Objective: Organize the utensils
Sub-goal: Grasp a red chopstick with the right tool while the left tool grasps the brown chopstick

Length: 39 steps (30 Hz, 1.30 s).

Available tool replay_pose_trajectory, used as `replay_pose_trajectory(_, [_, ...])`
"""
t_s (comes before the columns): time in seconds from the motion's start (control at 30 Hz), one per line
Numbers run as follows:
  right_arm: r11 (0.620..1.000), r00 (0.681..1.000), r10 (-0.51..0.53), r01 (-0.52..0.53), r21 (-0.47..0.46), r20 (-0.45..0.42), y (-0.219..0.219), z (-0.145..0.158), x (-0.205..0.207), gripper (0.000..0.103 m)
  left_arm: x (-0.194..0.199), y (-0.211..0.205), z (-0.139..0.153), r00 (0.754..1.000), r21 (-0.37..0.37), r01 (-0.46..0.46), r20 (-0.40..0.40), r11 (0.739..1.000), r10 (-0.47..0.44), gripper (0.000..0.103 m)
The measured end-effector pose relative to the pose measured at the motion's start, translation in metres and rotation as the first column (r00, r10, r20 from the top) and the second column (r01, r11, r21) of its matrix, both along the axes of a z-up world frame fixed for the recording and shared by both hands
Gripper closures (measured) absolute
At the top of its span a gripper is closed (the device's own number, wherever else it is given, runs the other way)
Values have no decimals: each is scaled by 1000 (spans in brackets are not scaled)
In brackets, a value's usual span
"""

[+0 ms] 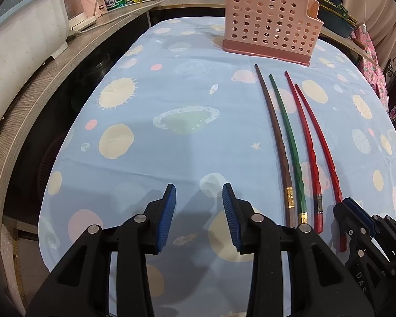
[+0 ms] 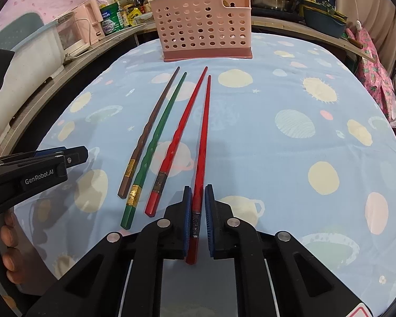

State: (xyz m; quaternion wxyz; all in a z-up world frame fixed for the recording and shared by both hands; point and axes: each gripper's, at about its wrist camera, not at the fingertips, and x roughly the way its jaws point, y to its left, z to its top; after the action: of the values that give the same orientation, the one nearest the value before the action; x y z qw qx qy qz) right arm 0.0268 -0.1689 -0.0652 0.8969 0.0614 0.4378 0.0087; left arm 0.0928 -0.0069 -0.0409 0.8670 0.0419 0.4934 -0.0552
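Here the right tool [image 2: 197,198] is clamped on the handle end of the outermost red chopstick [image 2: 203,132]. Just left of it lie a second red chopstick [image 2: 182,129], a green one [image 2: 155,142] and a brown one [image 2: 147,129] on the bench [image 2: 290,158]. Ahead stands the pink perforated utensil holder [image 2: 203,26]. Further left, the left tool [image 1: 199,206] hangs part-open, gripping nothing.

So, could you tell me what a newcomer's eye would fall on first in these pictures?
Probably the four chopsticks lying side by side on the blue planet-print tablecloth: brown, green and two red. The right gripper has its jaws shut on the rightmost red chopstick near its thick end, while the left gripper hovers open beside them. Behind the tips stands a pink perforated utensil holder.
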Motion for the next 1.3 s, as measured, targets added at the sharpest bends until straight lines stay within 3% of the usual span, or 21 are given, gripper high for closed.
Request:
replay_pose_trajectory(0.13, [1000, 1000, -5, 5, -4, 3, -2, 0, 0, 96, -1, -3, 1, 1000, -10, 13, -3, 1000, -13, 68])
replay_pose_trajectory(0.27, [1000, 1000, -23, 23, -7, 5, -8, 1, -1, 96, -4, -8, 4, 999, -32, 33, -1, 999, -33, 56])
replay_pose_trajectory(0.7, [998, 998, -56, 56, 5, 4, -26, 0, -7, 96, -7, -40, -5, 992, -106, 110, -52, 988, -116, 54])
replay_pose_trajectory(1.3, [999, 999, -53, 53, 3, 7, -26, 0, -8, 96, -1, -52, -13, 991, -53, 121, -49, 991, -124, 56])
